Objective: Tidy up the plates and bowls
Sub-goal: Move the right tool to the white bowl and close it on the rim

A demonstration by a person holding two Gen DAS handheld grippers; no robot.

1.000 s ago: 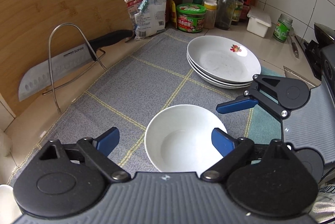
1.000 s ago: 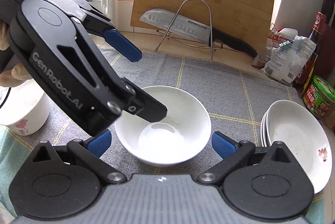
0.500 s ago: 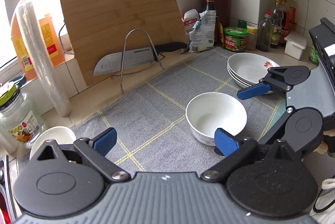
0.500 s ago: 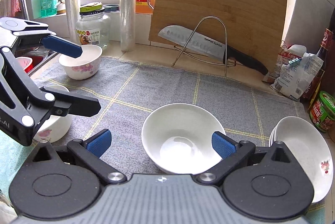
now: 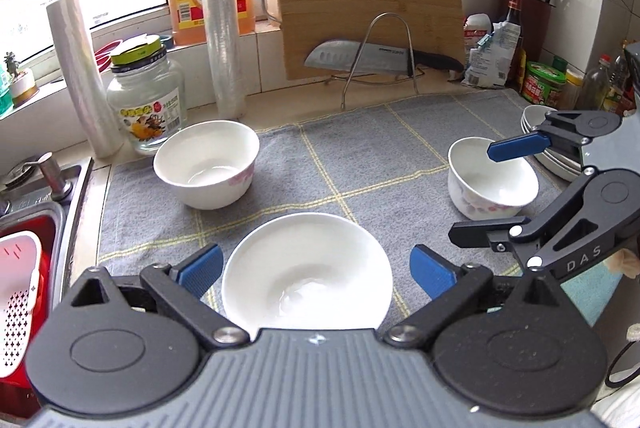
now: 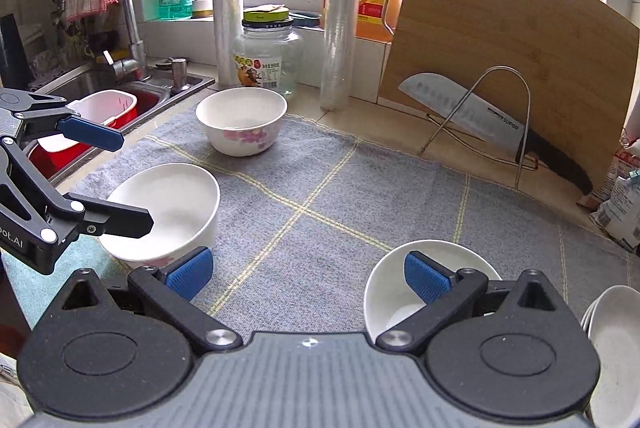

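Kitchen worktop viewed from shifted position: left hand-held gripper swung away from plate stack, jaws just widened, spread around new bowl, ungripped. Right hand-held gripper spread, empty. Released bowl judged placed; next bowl targeted.

Right claw jaws wide apart over grey mat; white bowl under right finger; left claw spread above flowered bowl.

Counter: grey mat, three bowls.
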